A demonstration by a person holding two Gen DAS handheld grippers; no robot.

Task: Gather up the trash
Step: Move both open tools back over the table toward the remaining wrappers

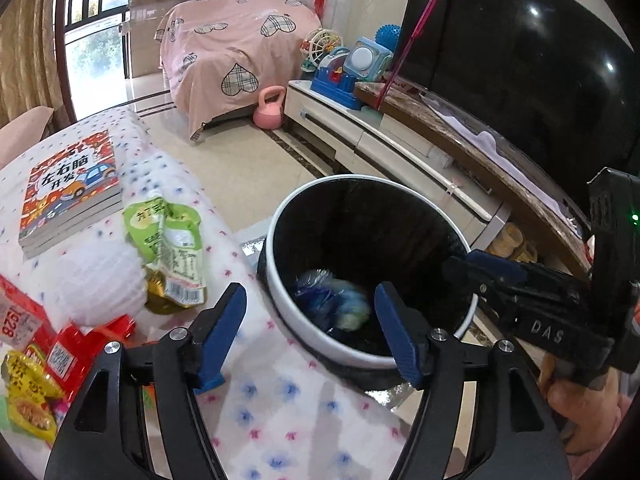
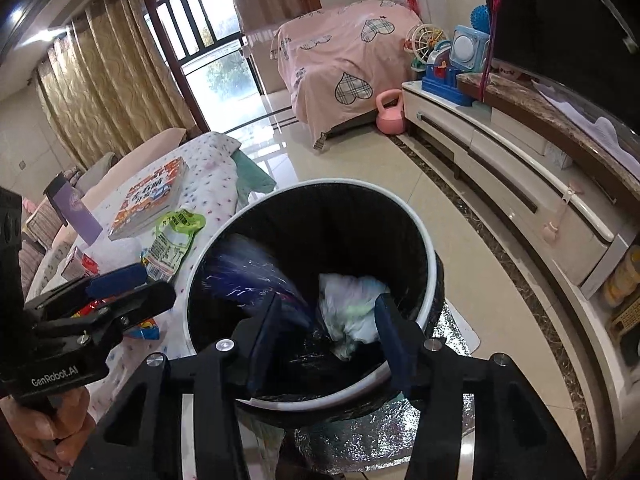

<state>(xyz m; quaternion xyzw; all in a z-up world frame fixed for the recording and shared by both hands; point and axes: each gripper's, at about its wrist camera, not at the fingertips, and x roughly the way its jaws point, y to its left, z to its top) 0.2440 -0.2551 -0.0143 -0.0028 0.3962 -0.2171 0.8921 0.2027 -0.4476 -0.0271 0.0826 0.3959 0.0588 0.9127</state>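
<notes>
Both sets of fingers released over the black-lined, white-rimmed round bin point(image 2: 416, 236), blue crinkly wrapper point(image 1: 316, 292) and pale crumpled wrapper point(image 2: 352, 304) dropping inside. Next, best to swing back for the green snack pouch point(image 1: 172, 240) on the desk.

Bin mouth point(image 2: 426, 240) is standing wide open under my right gripper point(image 2: 326, 334), clear drop. Table edge point(image 1: 256, 360) is crowding the bin's left side; wrappers point(image 1: 172, 248) and books point(image 1: 72, 192) are cluttering it. TV cabinet point(image 2: 520, 184) is walling off the right.
</notes>
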